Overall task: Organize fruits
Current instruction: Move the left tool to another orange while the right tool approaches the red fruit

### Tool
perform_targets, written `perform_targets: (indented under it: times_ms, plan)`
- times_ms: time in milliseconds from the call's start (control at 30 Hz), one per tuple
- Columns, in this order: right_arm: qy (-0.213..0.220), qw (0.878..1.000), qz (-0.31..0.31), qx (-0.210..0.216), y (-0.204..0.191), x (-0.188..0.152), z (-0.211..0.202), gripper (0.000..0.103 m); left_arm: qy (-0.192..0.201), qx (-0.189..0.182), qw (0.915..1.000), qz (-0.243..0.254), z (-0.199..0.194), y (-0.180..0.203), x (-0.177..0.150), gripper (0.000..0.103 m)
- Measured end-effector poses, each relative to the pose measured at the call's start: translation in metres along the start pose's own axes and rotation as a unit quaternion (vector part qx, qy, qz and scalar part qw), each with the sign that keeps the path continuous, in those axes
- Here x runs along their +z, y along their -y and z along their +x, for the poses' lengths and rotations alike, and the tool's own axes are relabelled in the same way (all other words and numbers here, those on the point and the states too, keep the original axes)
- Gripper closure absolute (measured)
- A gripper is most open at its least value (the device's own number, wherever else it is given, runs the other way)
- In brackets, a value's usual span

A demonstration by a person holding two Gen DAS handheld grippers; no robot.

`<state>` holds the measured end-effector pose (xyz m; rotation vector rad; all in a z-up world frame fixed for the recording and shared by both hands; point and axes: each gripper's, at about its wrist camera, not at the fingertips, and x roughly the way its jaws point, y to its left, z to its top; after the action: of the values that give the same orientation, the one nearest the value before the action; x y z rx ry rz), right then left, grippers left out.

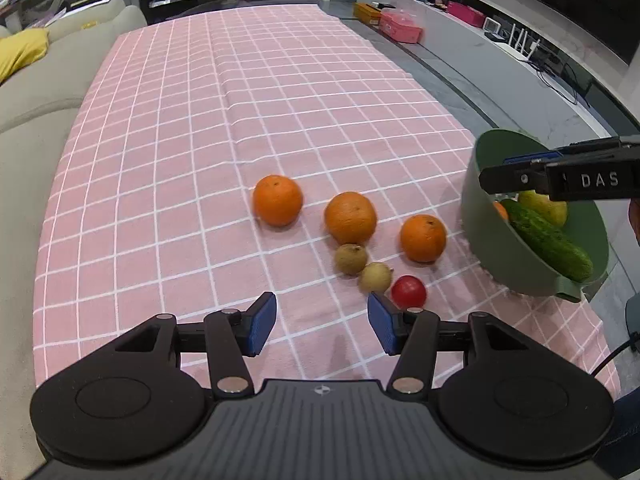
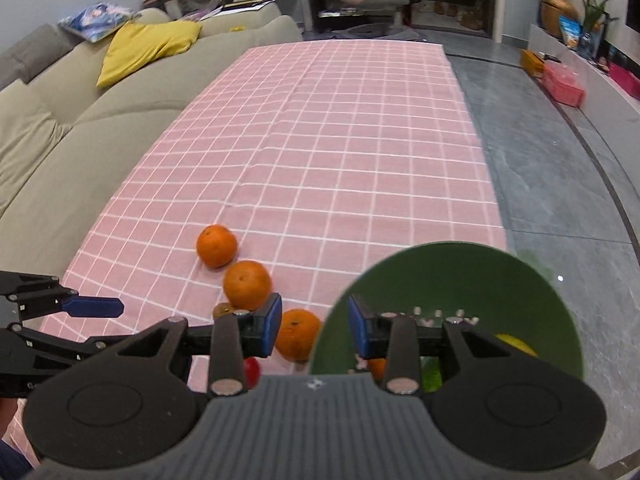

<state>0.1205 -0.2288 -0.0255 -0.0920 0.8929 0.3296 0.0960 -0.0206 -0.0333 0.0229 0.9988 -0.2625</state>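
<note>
**Fruit loose on the checked cloth, bowl tipped at the right**

We hold the left gripper (image 1: 322, 326) low over the pink checked tablecloth (image 1: 240, 120), its blue pads spread wide apart with nothing between them. Just ahead of it lie the loose fruits: three oranges in a rough row, the far-left orange (image 1: 277, 200), the middle orange (image 1: 350, 218) and the right orange (image 1: 423, 238). Below the middle orange sit two small brownish fruits, the darker one (image 1: 351, 258) and the paler one (image 1: 375, 277), close together. A red tomato (image 1: 408, 291) lies just beside the paler fruit and close to the left gripper's right pad.

At the right edge of the cloth the green bowl (image 1: 516, 252) is tilted, its opening turned toward us. Inside it we see a cucumber (image 1: 546, 240), a yellow-green fruit (image 1: 546, 205) and a sliver of something orange.

The right gripper (image 2: 314, 330) straddles the bowl's rim (image 2: 332, 320): one pad is outside the wall, the other inside. The pads stand apart, and we cannot tell whether they press on the wall.
</note>
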Motion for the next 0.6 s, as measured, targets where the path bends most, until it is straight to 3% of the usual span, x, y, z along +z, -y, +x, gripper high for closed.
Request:
perform_targets:
  times_ms: [433,600]
  plan:
    - [0.001,0.998,-0.061,0.022,-0.046,-0.01,0.028,0.07,0.01,-0.01,0.9996,-0.023,0.017,-0.038,0.01,0.04]
    - [-0.018,0.995,-0.093,0.02,-0.062,-0.022,0.042,0.07,0.012,-0.01,0.9994,-0.03,0.032,-0.046,0.017,0.04]
